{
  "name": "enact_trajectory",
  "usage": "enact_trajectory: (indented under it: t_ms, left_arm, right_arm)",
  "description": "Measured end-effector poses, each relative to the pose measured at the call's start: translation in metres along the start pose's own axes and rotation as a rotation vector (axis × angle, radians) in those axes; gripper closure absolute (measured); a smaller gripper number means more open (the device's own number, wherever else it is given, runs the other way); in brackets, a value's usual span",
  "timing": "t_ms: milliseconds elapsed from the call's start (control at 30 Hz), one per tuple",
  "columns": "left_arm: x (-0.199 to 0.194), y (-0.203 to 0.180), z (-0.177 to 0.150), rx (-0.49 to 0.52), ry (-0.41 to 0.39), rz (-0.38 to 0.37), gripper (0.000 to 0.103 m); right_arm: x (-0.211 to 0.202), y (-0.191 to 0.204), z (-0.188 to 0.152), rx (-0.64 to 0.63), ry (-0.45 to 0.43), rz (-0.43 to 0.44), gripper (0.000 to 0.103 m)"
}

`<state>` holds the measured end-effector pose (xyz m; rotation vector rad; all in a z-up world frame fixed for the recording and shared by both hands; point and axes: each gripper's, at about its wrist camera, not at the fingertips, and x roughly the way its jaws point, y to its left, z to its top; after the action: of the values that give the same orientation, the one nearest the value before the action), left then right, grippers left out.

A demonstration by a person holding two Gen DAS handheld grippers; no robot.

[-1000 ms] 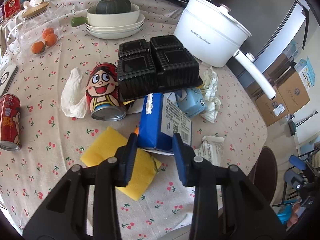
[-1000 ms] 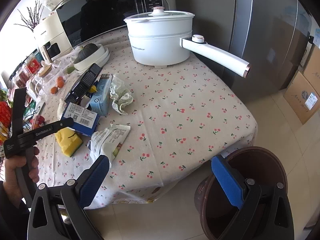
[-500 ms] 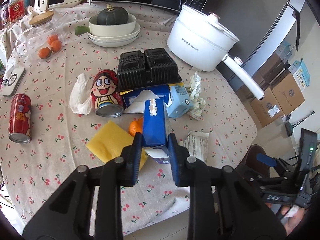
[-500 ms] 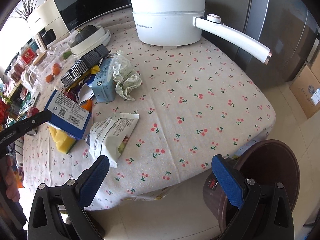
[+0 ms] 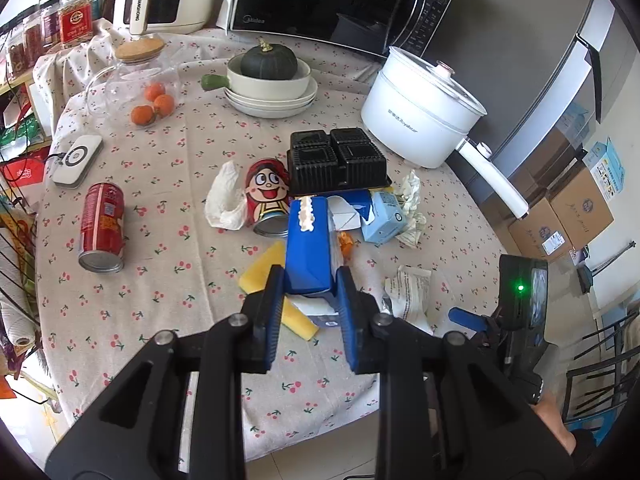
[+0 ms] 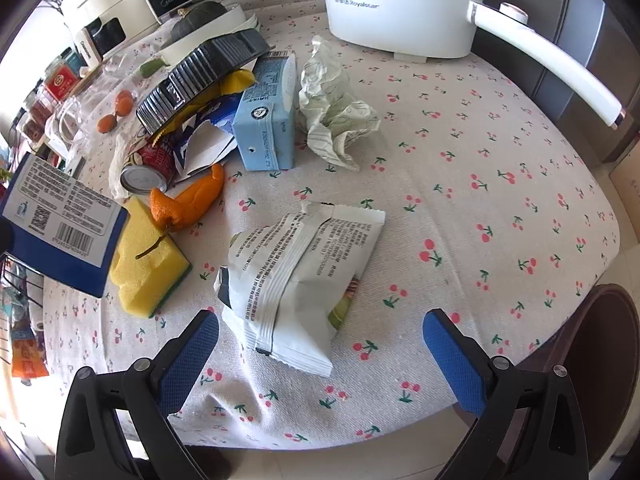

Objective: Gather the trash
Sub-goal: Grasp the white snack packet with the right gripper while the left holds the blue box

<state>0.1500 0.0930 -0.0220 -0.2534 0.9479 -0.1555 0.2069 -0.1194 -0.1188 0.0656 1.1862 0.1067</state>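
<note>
My left gripper [image 5: 310, 276] is shut on a blue tissue box [image 5: 308, 248], which hangs lifted above the cherry-print tablecloth [image 5: 168, 272]. The same box [image 6: 60, 216] shows at the left edge of the right wrist view, barcode side up. My right gripper [image 6: 320, 322] stands wide open just above a white snack packet [image 6: 296, 276] near the table's front edge, not touching it. Other trash lies behind: a light blue carton [image 6: 266, 120], crumpled paper [image 6: 336, 112], orange peel [image 6: 188, 200], a cartoon can [image 5: 266, 196], a red can [image 5: 102, 224] and a white tissue [image 5: 224, 200].
A brown bin [image 6: 600, 340] stands on the floor by the table's right corner. A yellow sponge [image 6: 148, 268] lies left of the packet. A black tray [image 5: 336, 160] rests on the pile. A white pot [image 5: 420, 108] with a long handle, stacked dishes and a microwave fill the back.
My left gripper closed on the blue tissue box, lifted it off the pile and drew back. My right gripper came in from beside the table and sank over the white packet.
</note>
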Motion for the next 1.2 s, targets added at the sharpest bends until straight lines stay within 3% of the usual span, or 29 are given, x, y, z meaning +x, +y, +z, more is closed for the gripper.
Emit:
enact_trajectory:
  t_ms: [233,333,533,600,667,867,1200]
  left_arm:
    - [-0.005,0.015,-0.004,-0.011,0.001,0.026,0.075]
    - [-0.006,0.018,-0.006,-0.012,0.002,0.034,0.075]
    - [-0.007,0.016,-0.009,-0.008,0.003,0.032,0.075]
    - [-0.008,0.013,-0.009,-0.004,0.002,0.029,0.075]
    - [-0.008,0.009,-0.009,0.003,0.001,0.027,0.075]
    - [-0.007,-0.001,-0.012,0.009,0.005,0.016,0.075]
    - [0.000,-0.038,-0.012,0.055,0.007,-0.032,0.075]
  right_arm:
    - [0.018,0.016,0.004,-0.035,-0.016,-0.066,0.002]
    - [0.018,0.019,0.004,-0.059,-0.035,-0.092,0.011]
    - [0.008,0.016,0.006,-0.062,-0.046,-0.018,0.055]
    - [0.004,0.012,0.006,-0.056,-0.041,0.023,0.082]
    - [0.002,0.009,0.005,-0.052,-0.036,0.036,0.091]
    - [-0.022,-0.019,-0.002,0.008,-0.061,0.128,0.095]
    - [-0.063,-0.059,-0.015,0.016,-0.124,0.106,0.096]
